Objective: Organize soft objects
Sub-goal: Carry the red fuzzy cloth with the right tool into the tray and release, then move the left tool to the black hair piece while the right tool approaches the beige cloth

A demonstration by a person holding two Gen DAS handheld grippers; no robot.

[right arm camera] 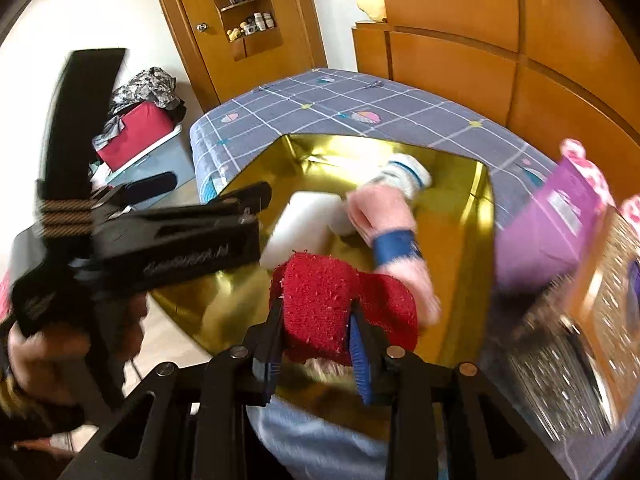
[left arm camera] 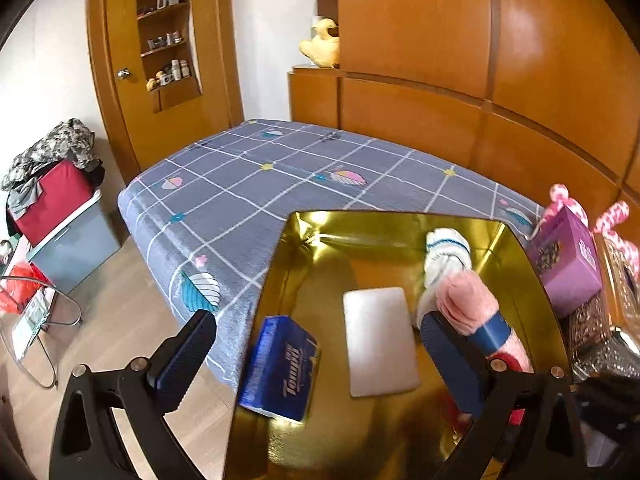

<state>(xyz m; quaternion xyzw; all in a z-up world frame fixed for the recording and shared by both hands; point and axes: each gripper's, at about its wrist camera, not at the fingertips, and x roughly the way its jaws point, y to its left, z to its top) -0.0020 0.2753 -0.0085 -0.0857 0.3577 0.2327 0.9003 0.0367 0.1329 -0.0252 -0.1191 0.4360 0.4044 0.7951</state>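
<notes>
Right gripper (right arm camera: pixel 316 344): clamps red sock (right arm camera: pixel 320 300) over gold box (right arm camera: pixel 460 240) for stowing | left gripper (left arm camera: pixel 316 340): open, empty

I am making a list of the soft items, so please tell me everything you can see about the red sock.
The red sock is fuzzy, terry-like fabric, bright red, bunched and folded. The right hand-held gripper pinches it between blue-padded fingers above the gold box. Its right side lies against the pink sock with a blue band. In the left wrist view only a red edge shows.
</notes>
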